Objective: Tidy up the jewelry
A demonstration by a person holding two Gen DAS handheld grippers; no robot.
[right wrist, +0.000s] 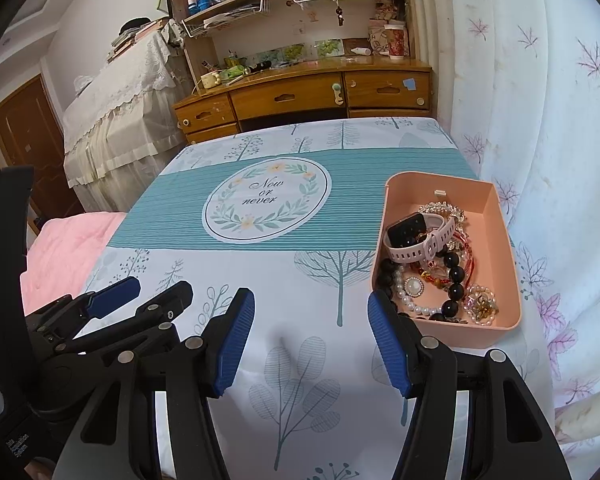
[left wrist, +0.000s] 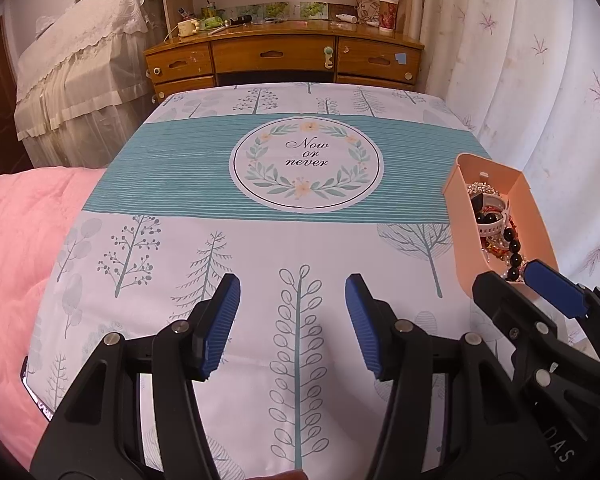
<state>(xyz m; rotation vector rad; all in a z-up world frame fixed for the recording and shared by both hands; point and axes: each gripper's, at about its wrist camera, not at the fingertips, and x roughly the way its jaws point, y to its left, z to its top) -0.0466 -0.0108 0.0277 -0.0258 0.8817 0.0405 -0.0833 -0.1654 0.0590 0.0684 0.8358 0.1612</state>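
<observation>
A peach plastic box (right wrist: 504, 240) stands at the right edge of the table, also in the left wrist view (left wrist: 460, 216). It holds a pink-strapped smartwatch (right wrist: 416, 236), a black bead bracelet (right wrist: 454, 280), a pearl bracelet (right wrist: 410, 300), a gold brooch (right wrist: 480, 304) and red cords. My left gripper (left wrist: 292, 320) is open and empty over the tablecloth, left of the box. My right gripper (right wrist: 312, 340) is open and empty, its right finger (right wrist: 388, 344) just before the box's near left corner. Each gripper shows in the other's view: the right one (left wrist: 516, 284), the left one (right wrist: 156, 292).
The table wears a white and teal tree-print cloth (right wrist: 260, 208) with a round "Now or never" emblem. A pink blanket (left wrist: 16, 248) lies to the left. A wooden desk with drawers (left wrist: 284, 56) stands beyond the table. A white curtain (right wrist: 560, 160) hangs on the right.
</observation>
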